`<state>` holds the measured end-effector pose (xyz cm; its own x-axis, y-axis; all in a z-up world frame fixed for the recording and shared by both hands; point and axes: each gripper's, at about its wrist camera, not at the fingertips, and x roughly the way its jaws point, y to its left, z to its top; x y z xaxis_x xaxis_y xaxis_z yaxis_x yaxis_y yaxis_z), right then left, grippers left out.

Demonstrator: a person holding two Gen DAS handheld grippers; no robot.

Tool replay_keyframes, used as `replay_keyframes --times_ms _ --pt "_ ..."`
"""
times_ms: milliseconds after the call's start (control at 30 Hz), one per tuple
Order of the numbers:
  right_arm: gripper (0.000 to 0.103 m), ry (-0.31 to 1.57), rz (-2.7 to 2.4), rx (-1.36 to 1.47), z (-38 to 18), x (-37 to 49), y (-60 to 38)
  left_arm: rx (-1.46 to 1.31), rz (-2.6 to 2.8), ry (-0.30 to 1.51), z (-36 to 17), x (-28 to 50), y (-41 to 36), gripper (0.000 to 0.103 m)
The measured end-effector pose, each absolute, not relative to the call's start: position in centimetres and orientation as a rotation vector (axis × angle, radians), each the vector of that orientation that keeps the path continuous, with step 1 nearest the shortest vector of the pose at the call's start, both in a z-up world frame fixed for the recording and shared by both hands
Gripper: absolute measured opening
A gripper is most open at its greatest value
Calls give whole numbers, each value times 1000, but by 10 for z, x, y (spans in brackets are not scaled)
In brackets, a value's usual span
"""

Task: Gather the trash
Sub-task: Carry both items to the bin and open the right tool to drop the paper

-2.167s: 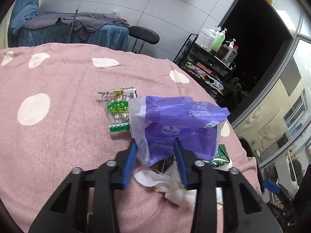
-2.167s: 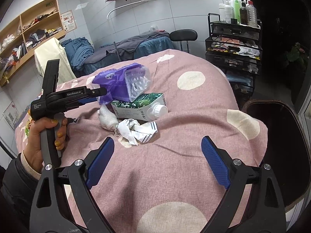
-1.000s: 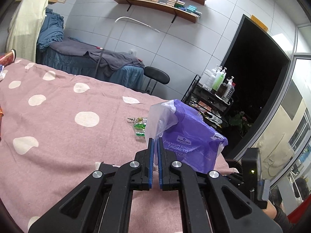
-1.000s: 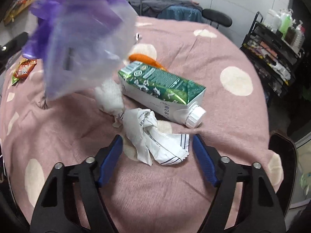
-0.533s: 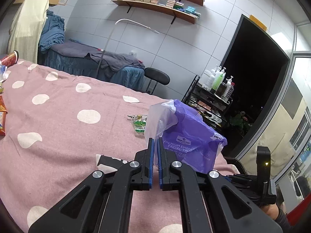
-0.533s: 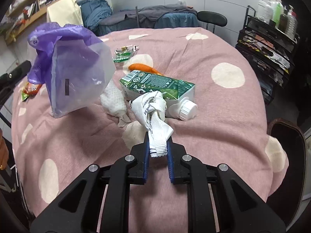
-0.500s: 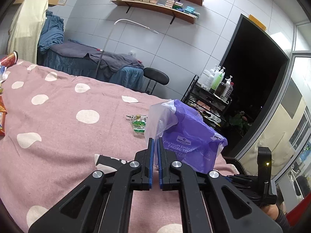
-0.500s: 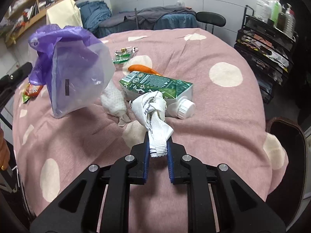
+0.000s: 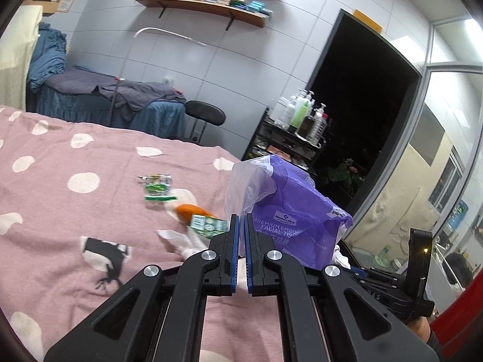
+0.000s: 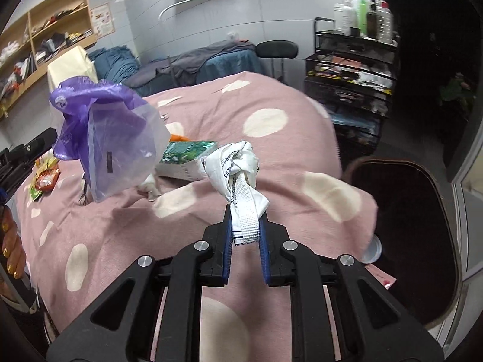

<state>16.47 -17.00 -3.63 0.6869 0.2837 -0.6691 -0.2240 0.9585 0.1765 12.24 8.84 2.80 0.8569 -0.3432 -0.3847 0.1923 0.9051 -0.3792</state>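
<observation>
One piece of trash, the crumpled white wrapper, has just been clamped by the right gripper and lifted off the bed; the purple bag is held pinched in the left gripper, ready for filling.

This looks like a massage or beauty room. A bed with a pink spotted cover fills the front. A second bed with blue sheets stands by the tiled wall. A black cart holds pump bottles. A round stool stands near, and shelves hold small boxes.
</observation>
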Motion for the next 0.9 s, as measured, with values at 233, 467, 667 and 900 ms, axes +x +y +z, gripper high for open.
replay_keyframes --times_ms 233,467,667,900 --pt "16 740 163 125 -37 147 -217 -286 -377 479 29 132 46 5" --pt "16 750 40 171 -44 140 -267 -268 -453 510 27 148 14 4" --pt "16 781 -48 206 -59 140 -302 -223 -505 531 25 159 -14 5" --pt "16 832 -121 244 -84 148 -335 -201 -552 554 22 170 -39 5"
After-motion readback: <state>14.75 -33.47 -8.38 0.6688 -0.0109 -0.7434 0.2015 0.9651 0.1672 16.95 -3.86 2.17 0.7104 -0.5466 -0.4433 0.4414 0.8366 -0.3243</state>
